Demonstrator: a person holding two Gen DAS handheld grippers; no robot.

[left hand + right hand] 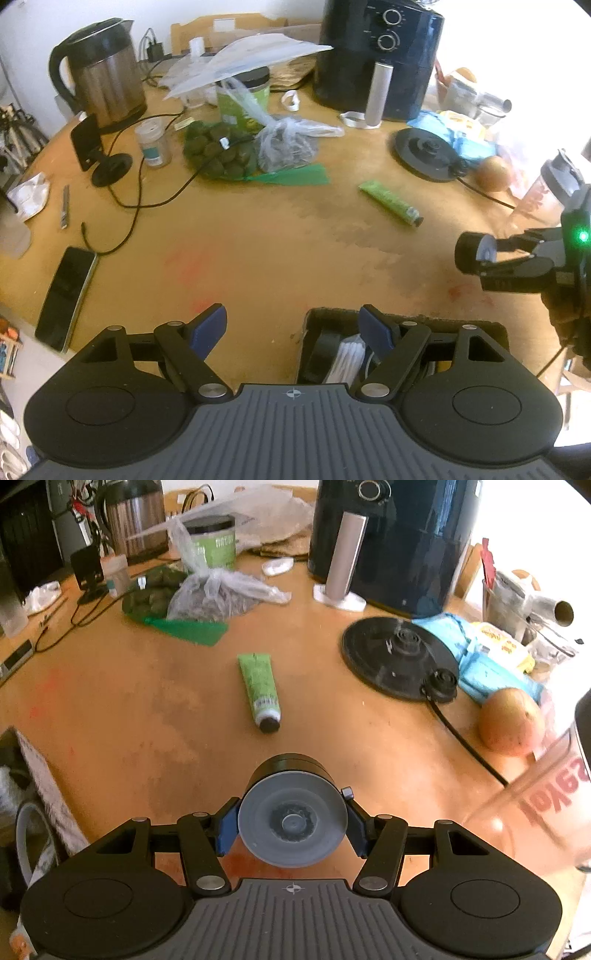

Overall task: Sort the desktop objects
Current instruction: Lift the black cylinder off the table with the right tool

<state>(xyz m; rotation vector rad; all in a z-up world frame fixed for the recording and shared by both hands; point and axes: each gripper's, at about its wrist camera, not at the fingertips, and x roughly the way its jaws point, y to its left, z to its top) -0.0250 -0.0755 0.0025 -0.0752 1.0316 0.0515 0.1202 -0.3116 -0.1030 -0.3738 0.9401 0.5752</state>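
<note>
left gripper [293,328] wide and empty, right gripper [291,821] apparently clamped, both tilted downward

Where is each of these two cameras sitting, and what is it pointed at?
Left wrist: on the left hand-held gripper, angled down at the table; open jaws over a box.
Right wrist: on the right hand-held gripper, angled down; jaws clamp a black round object.
Shared: green tube, kettle base, air fryer.
</note>
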